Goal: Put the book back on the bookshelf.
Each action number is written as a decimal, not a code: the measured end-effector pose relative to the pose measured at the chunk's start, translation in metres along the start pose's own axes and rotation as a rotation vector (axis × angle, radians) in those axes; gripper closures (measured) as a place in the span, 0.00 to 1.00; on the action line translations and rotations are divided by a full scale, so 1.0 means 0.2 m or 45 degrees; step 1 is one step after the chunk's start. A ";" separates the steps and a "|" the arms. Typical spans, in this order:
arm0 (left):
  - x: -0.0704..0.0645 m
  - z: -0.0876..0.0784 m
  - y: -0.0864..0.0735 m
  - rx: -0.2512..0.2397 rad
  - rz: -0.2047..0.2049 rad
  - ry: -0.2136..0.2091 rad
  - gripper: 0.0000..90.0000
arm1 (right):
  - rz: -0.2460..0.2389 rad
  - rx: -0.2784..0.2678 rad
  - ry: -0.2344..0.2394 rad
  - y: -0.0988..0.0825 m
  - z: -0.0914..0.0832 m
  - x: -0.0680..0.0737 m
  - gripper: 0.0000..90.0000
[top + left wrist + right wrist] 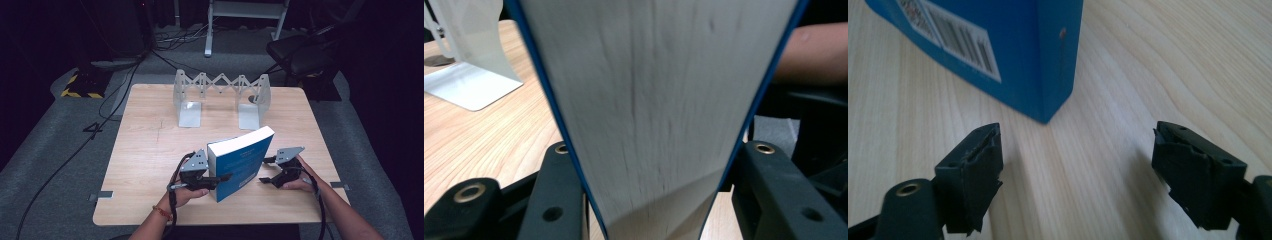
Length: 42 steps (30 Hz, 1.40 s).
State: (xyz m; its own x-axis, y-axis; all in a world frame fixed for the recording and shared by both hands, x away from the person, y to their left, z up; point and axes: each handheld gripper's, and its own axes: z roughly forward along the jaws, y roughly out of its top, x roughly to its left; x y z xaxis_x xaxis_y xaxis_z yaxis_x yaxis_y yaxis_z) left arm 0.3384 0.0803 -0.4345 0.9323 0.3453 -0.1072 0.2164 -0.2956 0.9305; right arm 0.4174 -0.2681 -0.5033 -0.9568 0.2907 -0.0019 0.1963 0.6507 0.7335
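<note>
Two forearms come in from the near edge of the table (150,150). The left hand (187,195) wraps the handle of the left gripper (222,179), which points level toward the right; a bracelet sits on that wrist. Its two black jaws are clamped on the book (240,162), one on each blue cover, with the pale page edges between them in the left gripper view. The book is a thick, glossy blue paperback that stands upright and slightly tilted on the light, grained wood near the front middle of the table. The right hand (295,184) holds the right gripper (266,170) just beside the book's right side, pointed at it; its jaws stand wide apart with nothing between them, short of the spine's lower corner. Farther back stands a grey metal folding rack (220,97) with a zigzag lattice.
</note>
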 end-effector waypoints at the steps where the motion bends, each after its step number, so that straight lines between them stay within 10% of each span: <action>1: 0.00 0.00 0.00 0.003 0.002 0.010 0.63 | -0.006 -0.005 -0.005 0.02 0.02 0.00 0.23; 14: -0.04 0.00 -0.03 0.078 0.084 0.072 0.59 | -0.071 -0.055 0.138 0.11 0.11 0.08 0.35; 30: -0.07 0.00 -0.04 0.202 0.136 0.159 0.48 | -0.155 -0.091 0.126 0.14 0.02 0.13 0.46; 42: -0.09 0.03 -0.11 0.306 0.151 0.192 0.48 | -0.151 -0.259 0.125 0.21 -0.13 0.15 0.47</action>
State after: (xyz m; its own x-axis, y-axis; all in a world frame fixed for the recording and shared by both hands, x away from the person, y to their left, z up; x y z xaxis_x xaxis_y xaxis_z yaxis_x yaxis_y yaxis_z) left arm 0.3180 0.0756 -0.4550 0.9055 0.4191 0.0672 0.1878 -0.5376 0.8220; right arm 0.3906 -0.2504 -0.4540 -0.9888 0.1446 -0.0375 0.0435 0.5190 0.8537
